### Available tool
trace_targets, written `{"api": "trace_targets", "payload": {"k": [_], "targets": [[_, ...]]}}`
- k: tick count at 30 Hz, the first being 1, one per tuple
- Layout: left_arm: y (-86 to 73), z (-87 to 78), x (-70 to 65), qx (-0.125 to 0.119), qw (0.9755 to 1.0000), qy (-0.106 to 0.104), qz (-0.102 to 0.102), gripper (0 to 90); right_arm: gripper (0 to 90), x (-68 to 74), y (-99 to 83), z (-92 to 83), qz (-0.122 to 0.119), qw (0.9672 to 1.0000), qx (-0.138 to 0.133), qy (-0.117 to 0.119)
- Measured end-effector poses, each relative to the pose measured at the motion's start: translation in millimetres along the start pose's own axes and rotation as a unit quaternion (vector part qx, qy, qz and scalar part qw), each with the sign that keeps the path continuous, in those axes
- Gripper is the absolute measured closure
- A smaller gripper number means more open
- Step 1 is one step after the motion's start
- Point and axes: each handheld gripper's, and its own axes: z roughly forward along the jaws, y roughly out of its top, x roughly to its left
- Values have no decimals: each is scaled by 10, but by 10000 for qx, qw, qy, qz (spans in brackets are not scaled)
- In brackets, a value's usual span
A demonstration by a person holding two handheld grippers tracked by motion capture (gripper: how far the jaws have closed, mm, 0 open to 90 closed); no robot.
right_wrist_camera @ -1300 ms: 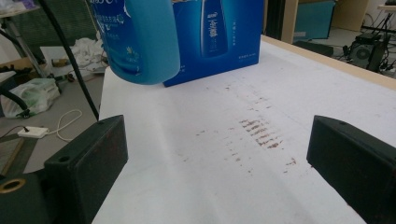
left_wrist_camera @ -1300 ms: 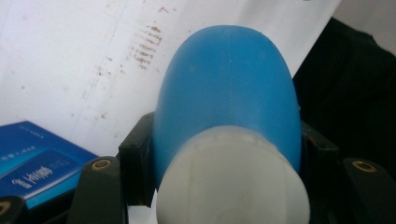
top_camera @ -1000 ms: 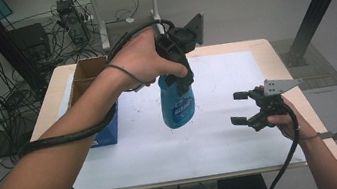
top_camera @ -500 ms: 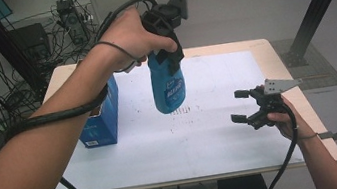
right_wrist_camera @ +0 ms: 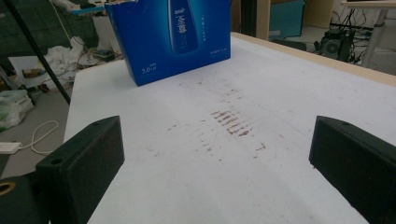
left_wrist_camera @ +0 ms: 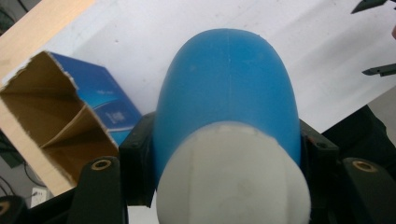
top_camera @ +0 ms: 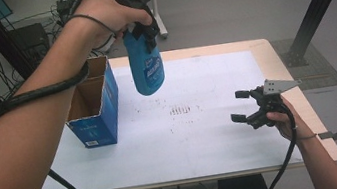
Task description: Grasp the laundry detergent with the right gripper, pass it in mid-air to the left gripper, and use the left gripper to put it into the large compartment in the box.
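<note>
A: Item one, the bottle (top_camera: pixel 146 65)?

B: Blue plastic, white cap, printed label. It hangs upright in the air above the far left part of the table (top_camera: pixel 215 153), cap end up, clear of the surface. In the left gripper view its white cap (left_wrist_camera: pixel 233 177) sits nearest the camera, the blue body running away from it.

A: What holds it?

B: The left gripper (top_camera: pixel 139 15), closed on the bottle just below the cap. In the left gripper view one black jaw presses each side of the bottle.

A: Item two, the box (top_camera: pixel 92 106)?

B: Blue cardboard, top torn open, brown inside with a divider. It stands on the left side of the table, to the left of the bottle and lower than it. In the right gripper view its printed blue face (right_wrist_camera: pixel 175 37) stands at the far end of the white surface.

A: Item three, the right gripper (top_camera: pixel 244 106)?

B: Near the right edge of the table, in the person's right hand (top_camera: pixel 281 120). Jaws spread wide, nothing between them.

A: Surface condition?

B: White sheet, with a patch of brown marks (top_camera: pixel 184 110) near the middle.
</note>
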Motion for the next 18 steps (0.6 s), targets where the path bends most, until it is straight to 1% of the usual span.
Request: {"api": "trace_targets", "payload": {"k": [1,2,3,4,7,9,12,13,14,16,18], "targets": [[-2,-14,52,-5,10000,-11,-74,374,33,-1,0,0,4,10000,-6,1],[-4,-18,75,-4,9999,-15,-148,374,33,-3,1,1,4,10000,2,-19],[-6,-30,110,62,9998,7,-181,375,33,-3,1,1,3,10000,3,-25],[-10,-36,137,20,9997,27,-249,374,33,-4,1,0,11,10000,-11,-19],[-17,-82,239,25,9989,115,-455,374,33,-13,-3,-1,21,10000,-14,-36],[-30,-112,320,-16,9978,180,-644,375,33,-17,-3,-3,19,10000,-18,-55],[-52,-139,430,-17,9963,229,-829,374,33,-17,-6,-8,28,10000,-17,-63],[-61,-147,470,10,9960,241,-858,374,33,-17,-7,-9,32,10000,-22,-66],[-76,-160,530,31,9953,247,-933,374,33,-18,-8,-10,35,10000,-31,-62],[-92,-171,599,48,9947,249,-1001,374,33,-18,-10,-9,34,10000,-39,-64],[-110,-178,665,16,9932,260,-1134,374,33,-20,-10,-7,35,10000,-46,-61]]}}
